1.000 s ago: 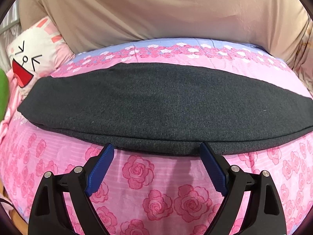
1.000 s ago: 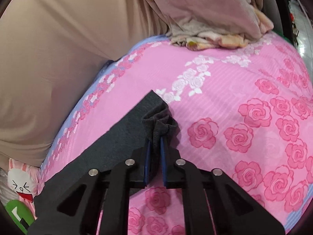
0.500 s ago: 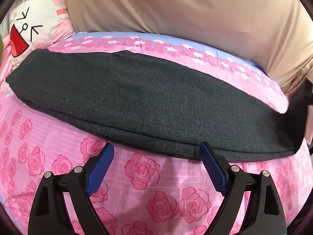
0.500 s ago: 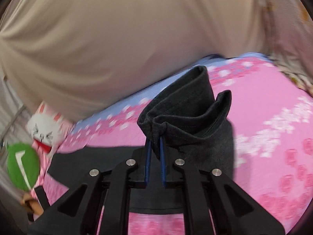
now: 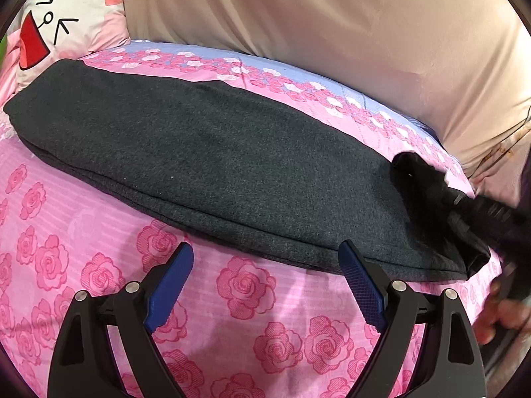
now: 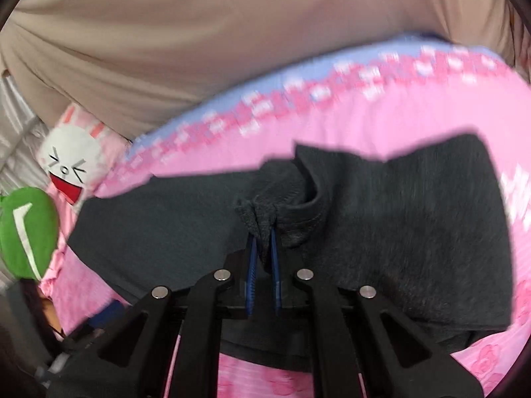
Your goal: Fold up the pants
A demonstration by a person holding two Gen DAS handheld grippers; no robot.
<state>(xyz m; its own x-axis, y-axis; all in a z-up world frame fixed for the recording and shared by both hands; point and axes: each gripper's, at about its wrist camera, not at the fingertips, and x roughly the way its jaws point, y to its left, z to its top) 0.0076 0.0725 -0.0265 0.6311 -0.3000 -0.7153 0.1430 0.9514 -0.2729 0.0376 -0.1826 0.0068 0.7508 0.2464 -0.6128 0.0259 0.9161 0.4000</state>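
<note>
Dark grey pants (image 5: 205, 162) lie folded lengthwise across a pink rose-print bed. My left gripper (image 5: 265, 275) is open and empty, its blue fingers hovering just in front of the pants' near edge. My right gripper (image 6: 262, 242) is shut on a bunched end of the pants (image 6: 381, 219) and holds it lifted over the rest of the cloth. The right gripper also shows blurred at the pants' right end in the left wrist view (image 5: 464, 205).
A beige cover (image 5: 332, 23) rises behind the bed. A white rabbit-face pillow (image 5: 56, 23) lies at the far left, also in the right wrist view (image 6: 69, 162), beside a green cushion (image 6: 26, 232). The person's hand (image 5: 501, 315) shows at right.
My right gripper has carried the pants' end up and leftward over the rest of the pants. My left gripper has shifted slightly and stays open by the near edge.
</note>
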